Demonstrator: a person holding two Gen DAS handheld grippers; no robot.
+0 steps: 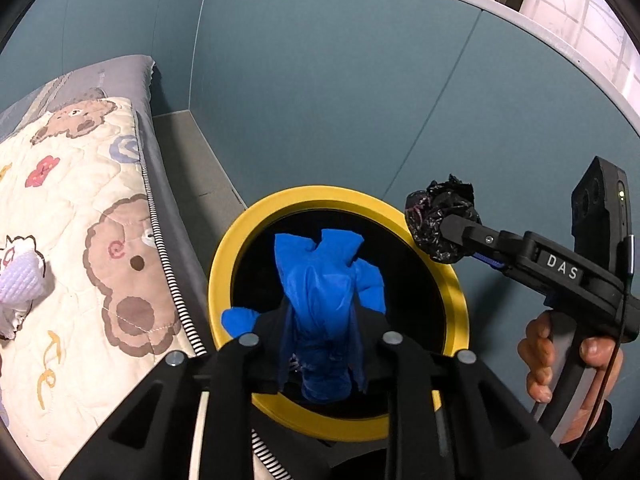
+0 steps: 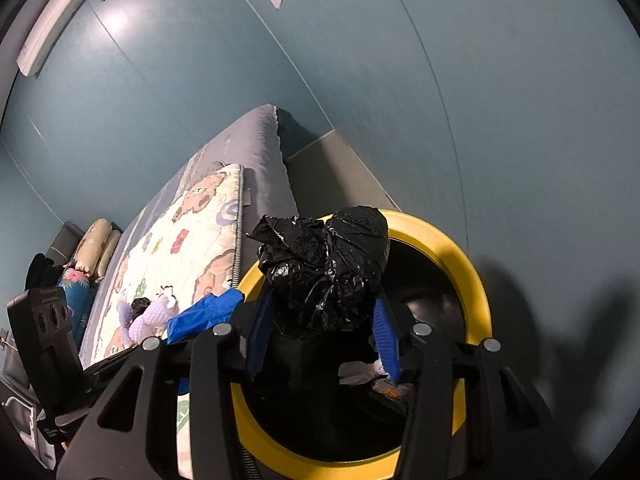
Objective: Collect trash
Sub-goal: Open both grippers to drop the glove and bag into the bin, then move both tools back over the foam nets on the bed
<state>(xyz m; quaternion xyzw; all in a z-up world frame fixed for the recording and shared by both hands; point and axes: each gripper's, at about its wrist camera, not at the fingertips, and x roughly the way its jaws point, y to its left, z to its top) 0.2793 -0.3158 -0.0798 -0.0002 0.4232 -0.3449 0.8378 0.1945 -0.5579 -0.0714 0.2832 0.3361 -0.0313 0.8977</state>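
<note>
A round bin with a yellow rim [image 1: 218,280] and a dark inside stands on the floor beside the bed. My left gripper [image 1: 324,328] hangs over its opening, shut on a crumpled blue glove [image 1: 320,280] that sticks out past the fingers. My right gripper [image 1: 444,228] reaches in from the right over the far rim, shut on a crumpled black plastic bag [image 1: 436,216]. In the right wrist view the black plastic bag [image 2: 324,264] sits between the blue pads [image 2: 260,328] above the yellow rim [image 2: 476,280]. The blue glove [image 2: 204,312] shows at the left, and some trash lies in the bin.
A bed with a cream bear-print quilt [image 1: 80,240] runs along the left, with a white-lilac knitted thing [image 1: 20,280] on it. Pillows [image 2: 96,248] lie at its far end. Teal wall panels stand close behind the bin, with a grey floor strip [image 1: 188,160] between. A hand [image 1: 540,352] holds the right gripper's handle.
</note>
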